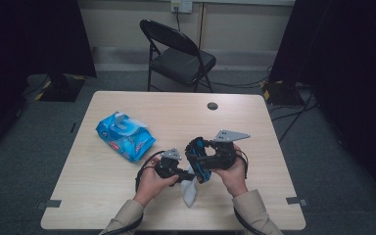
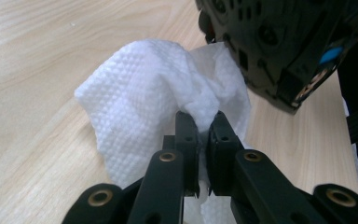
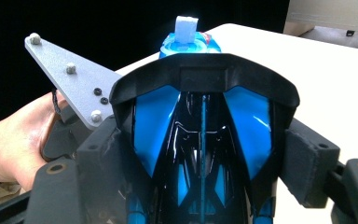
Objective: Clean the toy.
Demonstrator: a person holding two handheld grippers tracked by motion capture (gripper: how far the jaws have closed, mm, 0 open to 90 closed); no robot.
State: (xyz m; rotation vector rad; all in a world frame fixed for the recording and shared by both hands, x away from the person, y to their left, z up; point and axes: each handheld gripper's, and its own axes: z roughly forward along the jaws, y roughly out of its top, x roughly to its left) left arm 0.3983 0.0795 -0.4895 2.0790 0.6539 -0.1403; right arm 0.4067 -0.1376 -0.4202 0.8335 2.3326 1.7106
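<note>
My left gripper (image 1: 185,176) (image 2: 203,120) is shut on a crumpled white wipe (image 1: 190,192) (image 2: 140,93), which hangs down to the wooden table (image 1: 103,186). My right gripper (image 1: 203,159) (image 3: 203,161) is shut on a glossy black and blue toy car (image 1: 199,155) (image 3: 203,116), with a pad pressed on each of its sides. The car (image 2: 279,46) hangs just above and beside the wipe, close to the left jaws. A blue pack of wipes (image 1: 125,136) (image 3: 189,42) lies at the table's left, with a white sheet sticking up from its opening.
A black folding chair (image 1: 178,54) stands beyond the far edge of the table. A small round grommet (image 1: 212,105) sits near that edge. Dark screens (image 1: 34,39) flank the room on both sides, with cables (image 1: 293,115) on the floor at right.
</note>
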